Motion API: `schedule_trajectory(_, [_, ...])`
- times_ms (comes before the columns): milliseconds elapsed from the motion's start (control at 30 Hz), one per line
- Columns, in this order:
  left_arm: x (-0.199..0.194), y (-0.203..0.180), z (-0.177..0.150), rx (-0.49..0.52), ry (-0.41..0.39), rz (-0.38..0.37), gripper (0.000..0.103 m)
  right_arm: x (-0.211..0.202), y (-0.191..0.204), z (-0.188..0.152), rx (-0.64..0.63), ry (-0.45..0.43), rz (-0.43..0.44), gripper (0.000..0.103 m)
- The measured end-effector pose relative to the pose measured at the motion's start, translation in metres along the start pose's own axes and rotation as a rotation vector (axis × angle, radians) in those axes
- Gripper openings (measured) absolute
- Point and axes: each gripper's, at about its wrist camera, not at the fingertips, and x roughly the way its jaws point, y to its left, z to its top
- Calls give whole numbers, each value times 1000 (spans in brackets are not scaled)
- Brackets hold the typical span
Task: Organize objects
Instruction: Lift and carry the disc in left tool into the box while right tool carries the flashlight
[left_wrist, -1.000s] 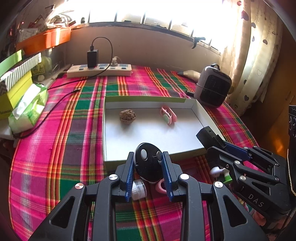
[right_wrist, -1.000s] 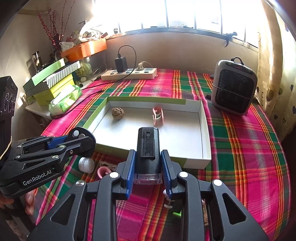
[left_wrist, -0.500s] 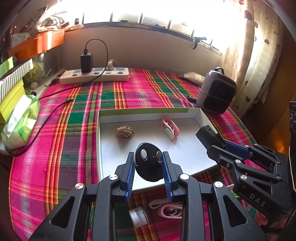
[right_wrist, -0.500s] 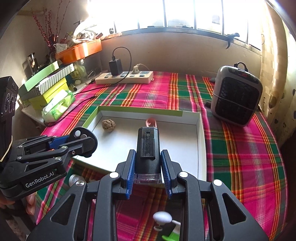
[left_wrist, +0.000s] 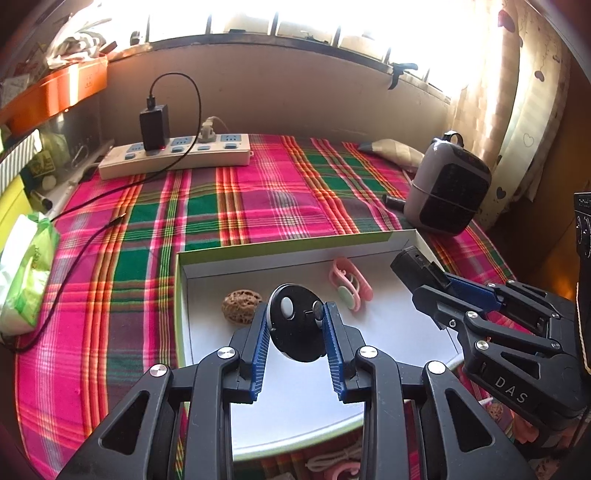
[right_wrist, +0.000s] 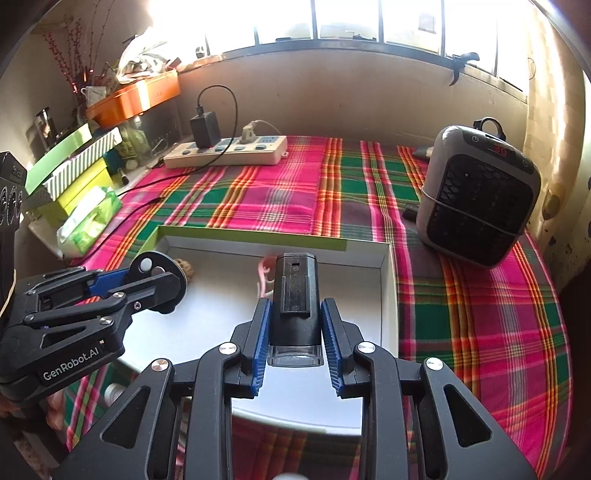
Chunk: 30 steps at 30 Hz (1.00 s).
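My left gripper (left_wrist: 295, 325) is shut on a round black disc with a white button (left_wrist: 297, 325), held above the white tray (left_wrist: 280, 258). My right gripper (right_wrist: 295, 325) is shut on a black oblong device with a clear end (right_wrist: 295, 299), also over the tray (right_wrist: 388, 295). Inside the tray lie a walnut (left_wrist: 242, 306) and a pink clip (left_wrist: 349, 282). The right gripper (left_wrist: 436, 295) shows at the right of the left wrist view. In the right wrist view the left gripper (right_wrist: 162, 284) sits at the left with its disc (right_wrist: 155, 269).
A power strip (left_wrist: 173, 157) with a black charger and cable lies at the back of the plaid tablecloth (left_wrist: 258, 192). A grey heater (right_wrist: 476, 206) stands right of the tray. Stacked boxes (right_wrist: 74, 166) and a tissue pack (left_wrist: 26, 266) sit left. Small pink items (left_wrist: 332, 469) lie before the tray.
Both grippers have moved forward from the near tablecloth to above the tray, each keeping its object. The loose items near the tray's front edge have slid down out of view.
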Motion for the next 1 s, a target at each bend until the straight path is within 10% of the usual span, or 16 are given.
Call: schedule_trajectory(1000, [63,-8,21,48,93,27,26,51,-20,14,35,103,9,29])
